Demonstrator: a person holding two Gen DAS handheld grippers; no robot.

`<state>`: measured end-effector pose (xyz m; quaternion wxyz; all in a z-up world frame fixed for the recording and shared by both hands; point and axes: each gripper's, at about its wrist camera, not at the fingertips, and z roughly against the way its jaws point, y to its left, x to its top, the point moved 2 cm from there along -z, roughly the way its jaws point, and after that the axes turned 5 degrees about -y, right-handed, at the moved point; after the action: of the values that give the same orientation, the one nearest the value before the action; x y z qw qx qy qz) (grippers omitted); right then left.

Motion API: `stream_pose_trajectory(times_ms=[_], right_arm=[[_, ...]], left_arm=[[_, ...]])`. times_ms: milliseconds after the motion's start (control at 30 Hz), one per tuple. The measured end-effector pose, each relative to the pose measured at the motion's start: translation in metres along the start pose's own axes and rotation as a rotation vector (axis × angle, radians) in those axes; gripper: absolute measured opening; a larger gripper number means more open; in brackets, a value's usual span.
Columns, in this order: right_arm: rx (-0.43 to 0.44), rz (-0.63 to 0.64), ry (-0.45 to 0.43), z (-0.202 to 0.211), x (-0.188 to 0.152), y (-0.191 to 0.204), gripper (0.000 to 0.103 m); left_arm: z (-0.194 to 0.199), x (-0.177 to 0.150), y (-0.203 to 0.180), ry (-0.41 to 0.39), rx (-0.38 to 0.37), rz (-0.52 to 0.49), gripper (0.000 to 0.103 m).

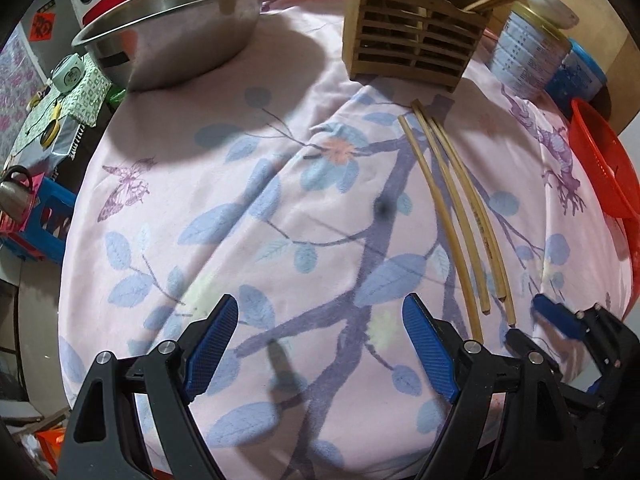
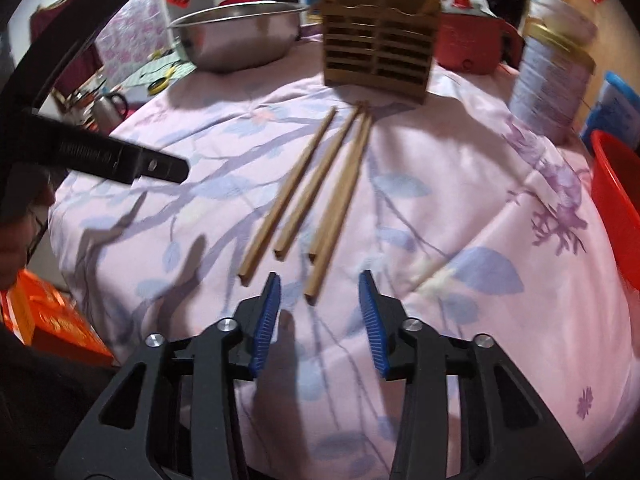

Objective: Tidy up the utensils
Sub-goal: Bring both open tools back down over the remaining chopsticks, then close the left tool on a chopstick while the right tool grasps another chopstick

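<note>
A: Entry. Chopsticks [image 2: 316, 200] lie loose on the cloth-covered surface [image 2: 460, 208], four by the right wrist view. The left wrist view shows only three clearly. All are unheld.

B: Where do they lie from the right tool [image 2: 320, 296]?

A: Straight ahead of it. Their long axes run away from the tool toward the wooden utensil holder [image 2: 378, 62], fanned slightly. The near end of the longest-reaching stick sits between the two blue pads, just ahead of them. The other near ends lie a little farther out and to the left.

B: Tool state?

A: Right tool: pads apart, nothing pressed between them. Left tool [image 1: 320, 344]: pads wide apart over bare cloth, empty.

B: Which hand is nearer?

A: The right. From the left tool, the sticks lie off to its right side, and in that view the right tool shows beside their near ends.

B: Judgement for the next move?

A: The jaw gap runs across the stick axis, so closing on the near end looks workable. The neighbouring stick touches or nearly touches it farther up; risk of dragging two. The holder stands upright beyond the far tips, some sticks already in it.
</note>
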<state>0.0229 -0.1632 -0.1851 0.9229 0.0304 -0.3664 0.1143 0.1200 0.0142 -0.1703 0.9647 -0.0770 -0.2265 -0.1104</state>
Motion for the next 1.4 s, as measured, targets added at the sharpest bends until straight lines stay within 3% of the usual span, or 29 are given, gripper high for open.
stream_pose_trajectory(times_ms=[167,233,300,433,567,733,833,1000,1167,1333,1400], right_arm=[[0.007,-0.031,0.013,-0.008,-0.001,-0.007,0.014],[-0.066,-0.063,0.004,-0.007,0.000,-0.020,0.008],[-0.095,-0.150,0.001,-0.004,0.000,-0.041,0.008],[-0.070,-0.287,-0.020,0.009,-0.002,-0.069,0.014],[-0.100,-0.300,-0.027,0.017,-0.007,-0.076,0.017],[-0.118,-0.295,-0.030,0.022,-0.011,-0.084,0.017],[-0.117,-0.297,-0.025,0.024,-0.013,-0.088,0.017],[-0.106,-0.287,-0.043,0.025,-0.007,-0.089,0.017],[-0.079,-0.258,-0.053,0.022,0.000,-0.082,0.017],[-0.058,-0.227,-0.051,0.018,0.004,-0.074,0.017],[-0.053,-0.217,-0.049,0.017,0.005,-0.071,0.017]], left_arm=[[-0.001,-0.002,-0.001,0.000,-0.003,-0.002,0.083],[-0.002,-0.002,-0.005,-0.002,-0.012,-0.012,0.083],[-0.001,-0.003,-0.011,-0.008,-0.025,-0.026,0.083],[-0.003,-0.004,-0.036,-0.012,-0.076,-0.091,0.083],[-0.008,-0.009,-0.060,0.000,-0.131,-0.157,0.083],[-0.019,-0.018,-0.084,0.041,-0.147,-0.217,0.083],[-0.027,-0.021,-0.086,0.053,-0.107,-0.233,0.083],[-0.029,-0.015,-0.063,-0.006,0.056,-0.208,0.085],[-0.021,-0.010,-0.018,-0.011,0.057,-0.071,0.083],[-0.014,-0.018,-0.018,-0.034,0.008,-0.067,0.071],[-0.016,-0.023,-0.025,-0.030,-0.015,-0.090,0.056]])
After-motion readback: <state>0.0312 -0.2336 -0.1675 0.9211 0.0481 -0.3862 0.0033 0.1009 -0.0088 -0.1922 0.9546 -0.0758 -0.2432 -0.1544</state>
